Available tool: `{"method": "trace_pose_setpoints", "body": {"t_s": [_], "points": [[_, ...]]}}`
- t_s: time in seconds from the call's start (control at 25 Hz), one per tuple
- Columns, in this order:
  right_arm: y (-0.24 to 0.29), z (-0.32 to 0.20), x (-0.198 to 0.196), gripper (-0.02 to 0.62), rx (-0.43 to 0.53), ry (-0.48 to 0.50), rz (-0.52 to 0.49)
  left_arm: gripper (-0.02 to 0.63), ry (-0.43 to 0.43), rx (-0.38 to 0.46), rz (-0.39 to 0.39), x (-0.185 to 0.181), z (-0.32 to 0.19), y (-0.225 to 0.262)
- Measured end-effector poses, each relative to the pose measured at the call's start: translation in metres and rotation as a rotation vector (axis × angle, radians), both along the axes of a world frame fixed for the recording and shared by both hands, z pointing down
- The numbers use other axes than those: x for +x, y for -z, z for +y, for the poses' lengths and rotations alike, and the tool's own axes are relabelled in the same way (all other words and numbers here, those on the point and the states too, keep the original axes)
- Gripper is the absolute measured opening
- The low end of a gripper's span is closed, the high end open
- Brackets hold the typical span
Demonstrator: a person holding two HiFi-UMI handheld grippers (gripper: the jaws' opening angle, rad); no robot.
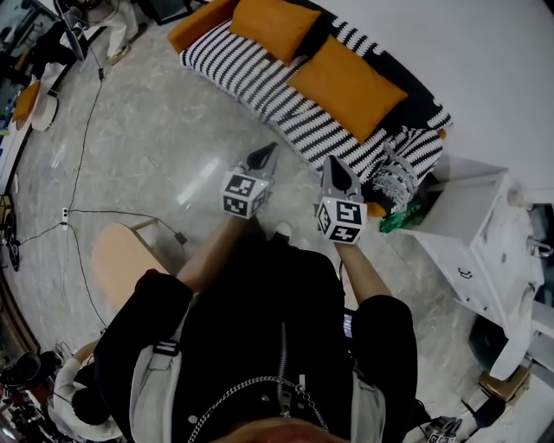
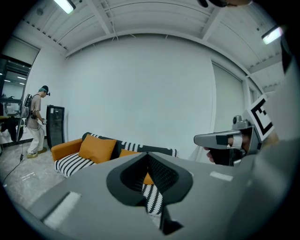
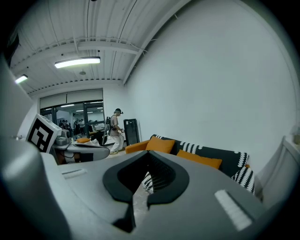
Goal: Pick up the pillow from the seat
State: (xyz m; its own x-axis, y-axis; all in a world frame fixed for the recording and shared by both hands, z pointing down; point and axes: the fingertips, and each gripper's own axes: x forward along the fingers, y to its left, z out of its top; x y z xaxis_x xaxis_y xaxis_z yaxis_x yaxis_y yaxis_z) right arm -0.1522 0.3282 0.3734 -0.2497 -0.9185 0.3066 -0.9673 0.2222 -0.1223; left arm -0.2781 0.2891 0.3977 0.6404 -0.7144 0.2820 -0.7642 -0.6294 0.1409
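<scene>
Right, nothing was grasped at this point; both grippers were held out in front of the person, well apart from the sofa (image 1: 229, 56). Left gripper (image 1: 262, 158) had its jaws pressed together with nothing between them; right gripper (image 1: 338, 173) the same, together and empty.

Two orange pillows sat on the striped seat, propped against the backrest. The nearer pillow (image 1: 346, 85) lay almost straight ahead of the right gripper, past a strip of bare floor (image 1: 156, 130) and the seat's front edge; the farther pillow (image 1: 273, 24) sat further along the sofa, up and left in the head view, roughly ahead of the left gripper but further from it.

My read: the right hand was the closer one to the nearer pillow, so that pairing looked like the likely target. That pillow's long axis ran along the sofa, crosswise to where the jaws pointed; the approach would probably meet its broad face or lower edge, not an end. The jaws would need to spread before contact; the pillow looked soft, so a pinch on an edge or corner seemed the workable grip.
</scene>
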Motion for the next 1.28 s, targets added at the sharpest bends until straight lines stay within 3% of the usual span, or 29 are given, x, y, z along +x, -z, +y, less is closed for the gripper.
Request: {"method": "trace_pose_setpoints", "body": {"t_s": [0.68,1.28], "points": [[0.002,-0.030,0.007,0.003,0.003,-0.019,-0.009,0.011,-0.040,0.014,-0.002,0.020,-0.030,0.008],[-0.025,-0.114,0.048,0.003,-0.075,-0.122,-0.011,0.011,-0.127,-0.032,0.006,0.064,-0.131,-0.018]]}}
